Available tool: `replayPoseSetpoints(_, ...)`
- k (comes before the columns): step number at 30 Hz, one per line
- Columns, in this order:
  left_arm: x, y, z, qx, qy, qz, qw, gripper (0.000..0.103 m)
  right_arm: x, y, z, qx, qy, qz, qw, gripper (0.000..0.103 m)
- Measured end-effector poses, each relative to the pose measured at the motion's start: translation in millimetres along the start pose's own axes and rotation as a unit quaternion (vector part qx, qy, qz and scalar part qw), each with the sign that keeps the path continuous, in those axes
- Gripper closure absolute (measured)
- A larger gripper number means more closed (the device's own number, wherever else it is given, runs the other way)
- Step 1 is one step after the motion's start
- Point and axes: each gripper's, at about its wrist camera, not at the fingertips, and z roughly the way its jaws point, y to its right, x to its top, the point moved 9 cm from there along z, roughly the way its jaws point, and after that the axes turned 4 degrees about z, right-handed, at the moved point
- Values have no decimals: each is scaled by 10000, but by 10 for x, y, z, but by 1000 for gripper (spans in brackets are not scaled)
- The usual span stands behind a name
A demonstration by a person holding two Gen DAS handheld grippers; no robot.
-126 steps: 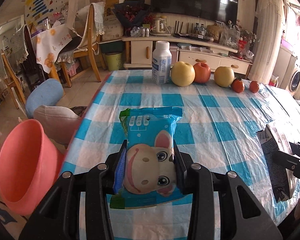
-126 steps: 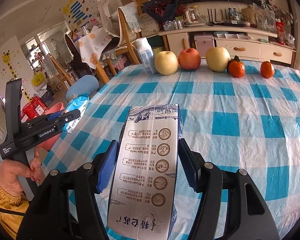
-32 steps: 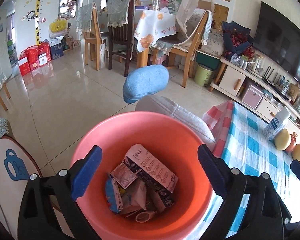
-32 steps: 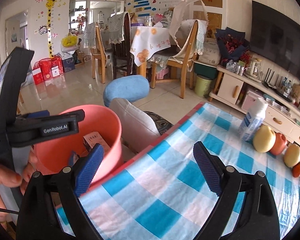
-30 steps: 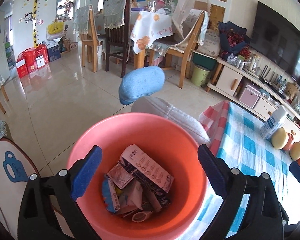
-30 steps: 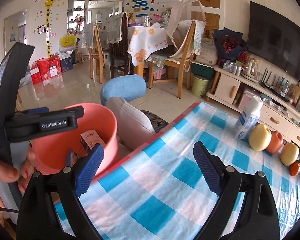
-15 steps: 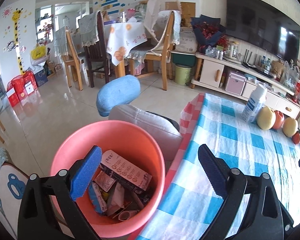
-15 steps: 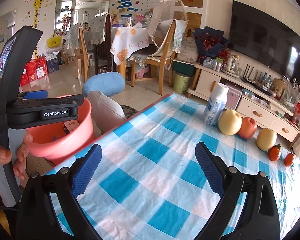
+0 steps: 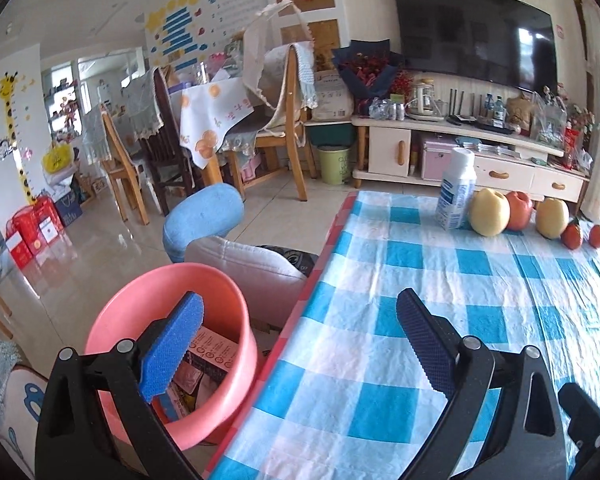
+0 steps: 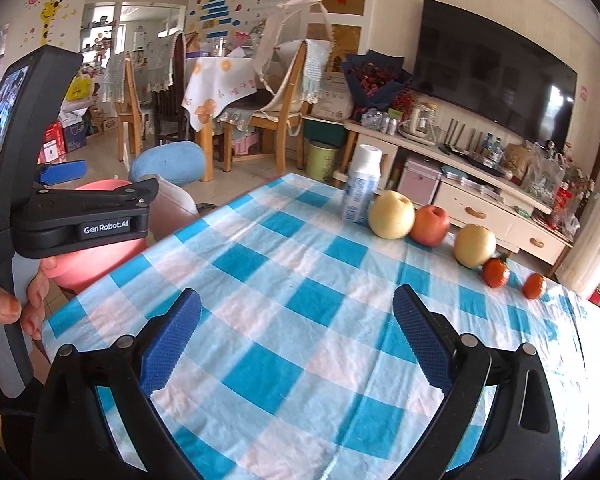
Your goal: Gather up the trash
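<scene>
A pink trash bucket [image 9: 220, 300] stands on the floor left of the table and holds cartons and wrappers [image 9: 208, 352]. My left gripper [image 9: 296, 340] is open and empty, straddling the bucket's right rim and the table's left edge. My right gripper [image 10: 296, 340] is open and empty above the blue-checked tablecloth [image 10: 300, 276]. In the right wrist view the bucket [image 10: 100, 252] is partly hidden behind the hand-held body of the left gripper.
At the table's far end stand a white bottle [image 9: 456, 192], two yellow pears [image 9: 488, 212], a red apple [image 9: 518, 210] and two small orange fruits [image 9: 572, 236]. A grey and blue cushioned seat [image 9: 236, 248] sits by the bucket. Chairs and a TV cabinet stand beyond.
Both grippers held trash 4 s ago; both are now empty and open. Over the last second both have swung right, from over the bucket toward the table.
</scene>
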Motion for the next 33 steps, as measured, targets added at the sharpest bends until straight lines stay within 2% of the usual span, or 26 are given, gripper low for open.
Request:
replayPoseSetpoints(8,9,480,-323,-412,268,232,9985,7,-247,432,-284,-381,-8,242,9990,6)
replayPoseSetpoints(16,46,981,-882,-853,618,393,9937,7,-459,899,-644,-768,32,501,9958,6)
replayPoseSetpoints(23,-38,1433,-1387,-1215,833,796,9859,6,-627,1244,-1162,-1142,306,803,9897,6)
replayPoseSetpoints(28,-108,1604,-1647,-1532,834,712,9821,6,-720,1459,-1605,-1466,602,1013,9822,6)
replayPoseSetpoints(33,-148,1666,-1865,-1647,886,639,9803,6,-805,1632,-2032,-1758,877,1187,9733,6)
